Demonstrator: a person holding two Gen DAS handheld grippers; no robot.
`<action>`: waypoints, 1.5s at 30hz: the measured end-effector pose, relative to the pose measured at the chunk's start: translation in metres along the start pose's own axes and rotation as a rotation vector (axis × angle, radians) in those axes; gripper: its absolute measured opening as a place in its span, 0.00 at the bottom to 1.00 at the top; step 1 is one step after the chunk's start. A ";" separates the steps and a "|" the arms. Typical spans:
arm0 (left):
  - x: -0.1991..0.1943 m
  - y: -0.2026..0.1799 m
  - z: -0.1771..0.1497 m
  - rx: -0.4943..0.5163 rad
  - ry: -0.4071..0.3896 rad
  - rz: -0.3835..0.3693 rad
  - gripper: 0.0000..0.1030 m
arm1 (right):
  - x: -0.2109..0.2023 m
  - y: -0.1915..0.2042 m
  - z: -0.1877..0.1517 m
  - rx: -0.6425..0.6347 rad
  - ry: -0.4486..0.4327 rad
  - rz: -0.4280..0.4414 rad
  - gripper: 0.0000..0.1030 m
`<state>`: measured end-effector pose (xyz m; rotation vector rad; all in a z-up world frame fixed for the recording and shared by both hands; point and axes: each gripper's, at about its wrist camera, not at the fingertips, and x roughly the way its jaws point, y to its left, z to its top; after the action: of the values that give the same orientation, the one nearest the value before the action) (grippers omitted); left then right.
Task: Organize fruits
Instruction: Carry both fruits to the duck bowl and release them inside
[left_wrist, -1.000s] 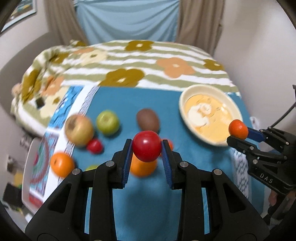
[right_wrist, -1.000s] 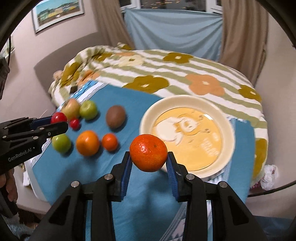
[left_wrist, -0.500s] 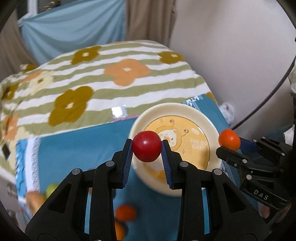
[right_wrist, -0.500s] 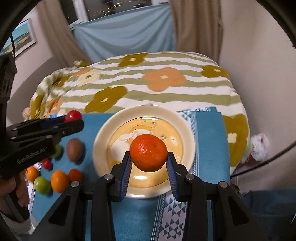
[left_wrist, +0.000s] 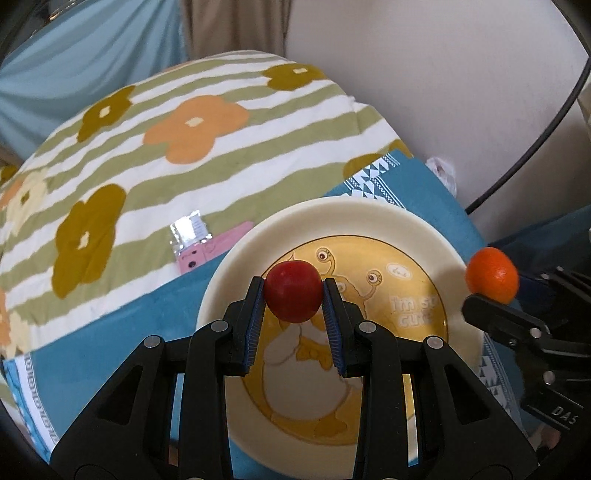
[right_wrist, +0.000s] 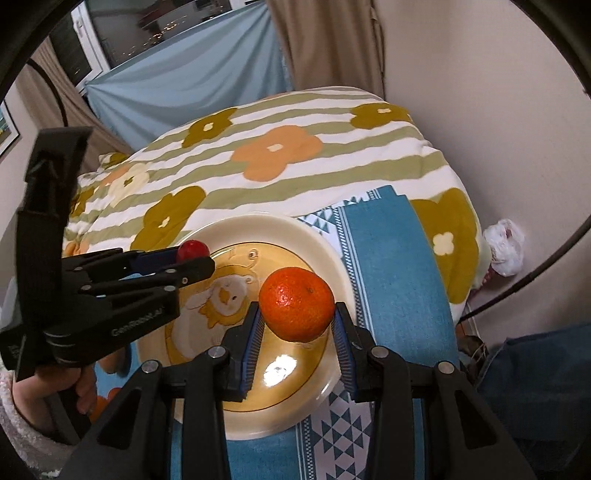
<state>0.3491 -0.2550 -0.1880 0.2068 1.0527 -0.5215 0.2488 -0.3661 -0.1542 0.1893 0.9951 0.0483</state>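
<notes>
My left gripper (left_wrist: 294, 295) is shut on a small red fruit (left_wrist: 293, 290) and hangs over the cream plate (left_wrist: 332, 218) with a yellow cartoon centre. My right gripper (right_wrist: 297, 312) is shut on an orange mandarin (right_wrist: 296, 309), also above the plate (right_wrist: 280, 229). In the left wrist view the right gripper (left_wrist: 491, 291) with its mandarin (left_wrist: 491, 275) sits at the plate's right rim. The right wrist view shows the left gripper (right_wrist: 195, 256) with the red fruit (right_wrist: 192, 250) over the plate's left side. Nothing lies on the plate.
The plate rests on a blue cloth (right_wrist: 388, 258) over a striped flowered bedspread (left_wrist: 184, 122). A pink and silver packet (left_wrist: 199, 240) lies by the plate's far left edge. A wall stands close on the right, with a white bag (right_wrist: 504, 247) on the floor. Orange fruit (right_wrist: 101, 402) peeks out lower left.
Both grippers swung right from the fruit pile to above the plate, each still holding its fruit. The plate now fills both views and the loose fruits have left the left wrist view.
</notes>
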 end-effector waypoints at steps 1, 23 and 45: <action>0.003 -0.001 0.002 0.006 0.005 -0.004 0.35 | 0.000 -0.001 0.000 0.002 0.000 -0.002 0.34; -0.053 0.027 -0.009 -0.031 -0.041 0.054 1.00 | -0.001 0.004 0.007 -0.111 0.009 0.033 0.34; -0.049 0.063 -0.040 -0.075 0.043 0.107 1.00 | 0.056 0.035 0.025 -0.307 0.013 0.131 0.81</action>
<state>0.3308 -0.1699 -0.1701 0.2080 1.0948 -0.3821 0.3022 -0.3282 -0.1811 -0.0279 0.9747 0.3207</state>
